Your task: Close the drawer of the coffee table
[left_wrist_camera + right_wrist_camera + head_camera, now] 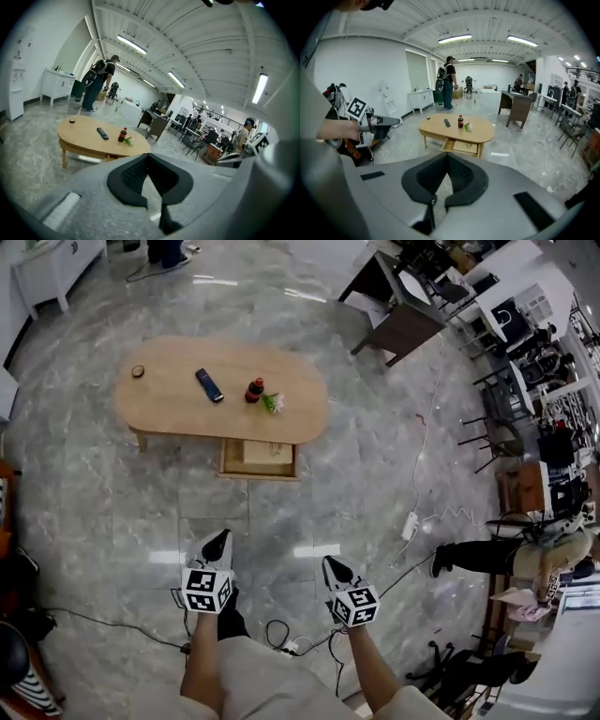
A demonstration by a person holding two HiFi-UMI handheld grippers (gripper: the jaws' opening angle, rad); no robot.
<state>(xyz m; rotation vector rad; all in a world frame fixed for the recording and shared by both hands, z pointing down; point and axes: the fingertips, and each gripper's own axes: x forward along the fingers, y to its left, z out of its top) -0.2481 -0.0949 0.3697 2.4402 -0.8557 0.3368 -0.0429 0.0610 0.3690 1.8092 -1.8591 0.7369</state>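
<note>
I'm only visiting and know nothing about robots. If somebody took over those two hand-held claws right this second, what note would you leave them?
Left gripper: jaws shut, nothing in them.
Right gripper: jaws shut, nothing in them.
Both are held over the grey marble floor, well short of the table.
The oval light-wood coffee table is ahead, and its wooden drawer stands pulled out on the near side.
Done: nothing on the drawer yet.
Left: walk up, probably set a shut gripper against the drawer front, and push it in flush.
</note>
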